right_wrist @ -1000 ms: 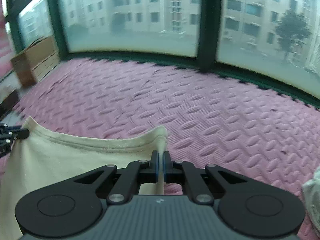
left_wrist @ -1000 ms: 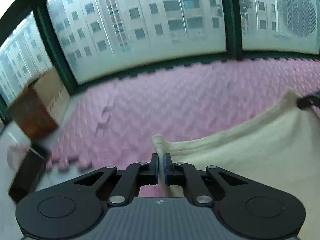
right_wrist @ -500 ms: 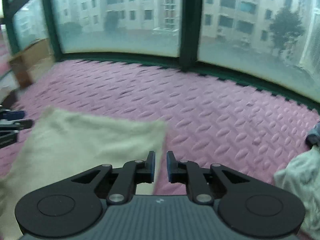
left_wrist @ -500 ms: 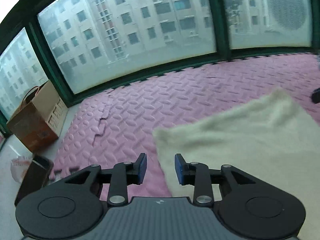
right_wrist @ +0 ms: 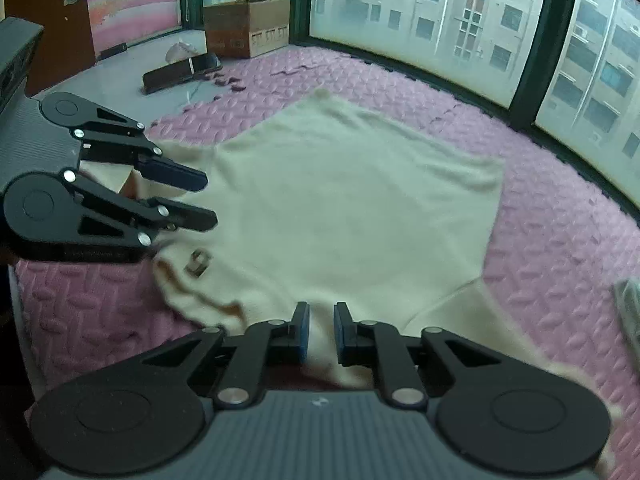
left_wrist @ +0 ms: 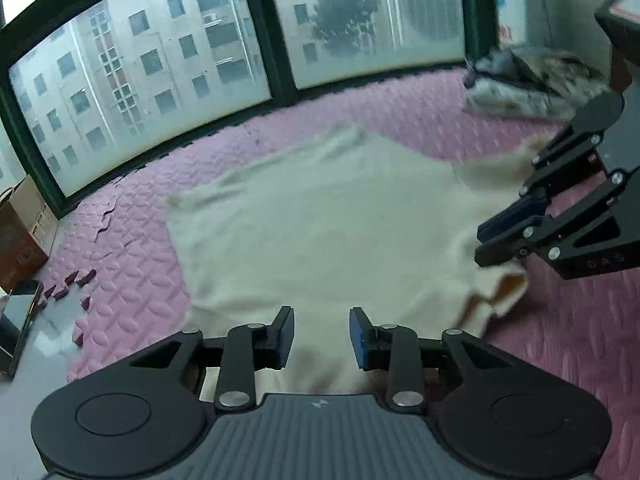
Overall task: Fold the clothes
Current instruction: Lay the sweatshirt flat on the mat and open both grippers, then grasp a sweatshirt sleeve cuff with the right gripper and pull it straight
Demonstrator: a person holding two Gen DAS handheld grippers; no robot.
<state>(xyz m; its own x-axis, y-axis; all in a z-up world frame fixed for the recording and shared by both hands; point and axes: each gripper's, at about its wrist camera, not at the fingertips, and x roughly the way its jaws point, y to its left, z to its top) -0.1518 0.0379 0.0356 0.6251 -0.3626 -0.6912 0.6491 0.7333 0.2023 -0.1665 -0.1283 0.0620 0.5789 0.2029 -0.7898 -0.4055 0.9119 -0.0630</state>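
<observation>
A cream shirt (left_wrist: 328, 216) lies spread flat on the pink foam mat (left_wrist: 132, 280); it also shows in the right wrist view (right_wrist: 360, 208). My left gripper (left_wrist: 321, 338) is open and empty over the shirt's near part. My right gripper (right_wrist: 320, 333) is open and empty over the shirt near the collar (right_wrist: 196, 276). Each gripper shows in the other's view: the right gripper (left_wrist: 486, 246) at the right, the left gripper (right_wrist: 210, 200) at the left, both just above the collar end.
A pile of other clothes (left_wrist: 532, 84) lies at the far right by the window. A cardboard box (right_wrist: 246, 26) and a dark flat object (right_wrist: 180, 72) sit on the bare floor beyond the mat edge. A phone (left_wrist: 18, 316) lies on the floor at left.
Both grippers were shut on the shirt's hem and held it up a second ago. They opened, the shirt dropped flat, and both grippers swung round to the collar end.
</observation>
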